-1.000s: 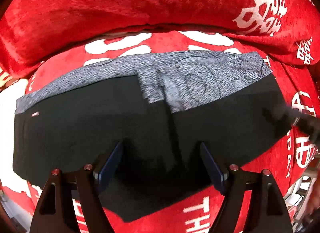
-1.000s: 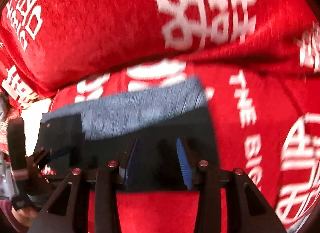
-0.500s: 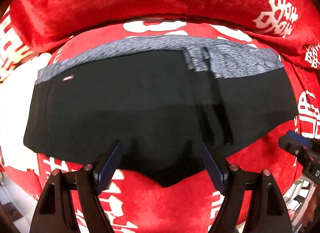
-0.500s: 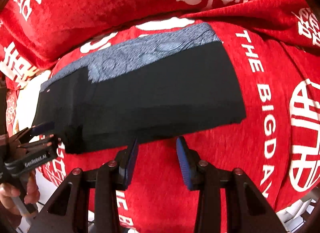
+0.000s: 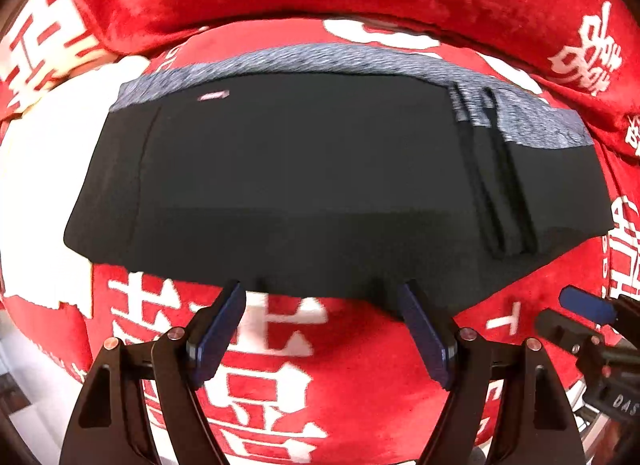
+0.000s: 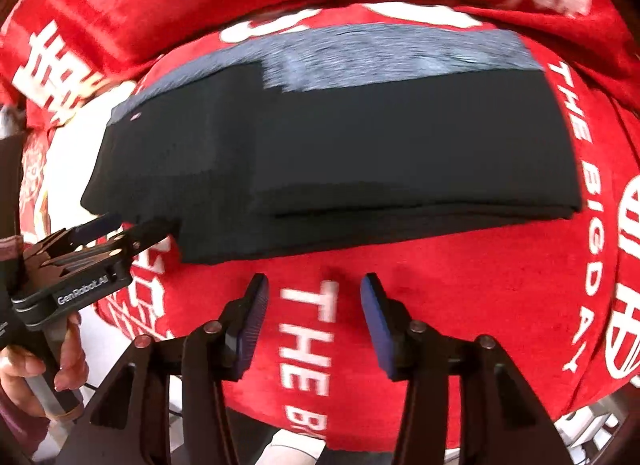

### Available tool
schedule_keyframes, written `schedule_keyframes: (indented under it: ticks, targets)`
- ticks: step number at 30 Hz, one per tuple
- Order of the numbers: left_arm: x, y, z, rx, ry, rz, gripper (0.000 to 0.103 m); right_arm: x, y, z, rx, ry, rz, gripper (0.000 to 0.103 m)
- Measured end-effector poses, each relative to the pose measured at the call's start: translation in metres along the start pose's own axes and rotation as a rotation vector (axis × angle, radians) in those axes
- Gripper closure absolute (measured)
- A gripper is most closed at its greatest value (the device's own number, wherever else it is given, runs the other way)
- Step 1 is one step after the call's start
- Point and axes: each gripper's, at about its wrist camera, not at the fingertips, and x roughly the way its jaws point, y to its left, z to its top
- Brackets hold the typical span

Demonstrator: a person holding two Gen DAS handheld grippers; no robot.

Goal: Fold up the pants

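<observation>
Black fabric pants with a grey marled waistband [image 5: 320, 173] are seen folded into a compact stack on a red plush cushion with white lettering [image 6: 440, 285]; folding appears nearly finished. Left gripper [image 5: 320, 317] and right gripper [image 6: 314, 315] are held empty, jaws apart

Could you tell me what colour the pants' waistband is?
Heathered grey waistband, clearest in the left wrist view.

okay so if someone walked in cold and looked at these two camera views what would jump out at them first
The loud red blanket with big white lettering fills both views, bunched up high at the back. Across its middle lie the folded black pants, their grey heathered waistband along the far edge. In front, the left gripper and right gripper are both open and hold nothing.
</observation>
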Motion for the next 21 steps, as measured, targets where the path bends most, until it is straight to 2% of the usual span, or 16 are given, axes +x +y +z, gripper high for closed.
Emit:
schedule_keyframes:
  ticks: [8, 18, 19, 20, 21]
  targets:
    - [0.004, 0.036, -0.016, -0.050, 0.026, -0.001, 0.023, 0.017, 0.050, 0.002, -0.077, 0.044, 0.016, 0.036]
    - [0.007, 0.065, -0.040, -0.117, 0.069, -0.019, 0.023, 0.032, 0.081, 0.002, -0.131, 0.090, -0.003, 0.031]
    - [0.006, 0.067, -0.041, -0.120, 0.068, -0.021, 0.018, 0.032, 0.083, 0.002, -0.139, 0.089, -0.007, 0.027]
    - [0.006, 0.070, -0.044, -0.125, 0.070, -0.020, 0.009, 0.032, 0.086, 0.003, -0.149, 0.089, -0.010, 0.023]
    - [0.006, 0.073, -0.046, -0.133, 0.068, -0.021, 0.000, 0.032, 0.089, 0.003, -0.157, 0.089, -0.010, 0.023]
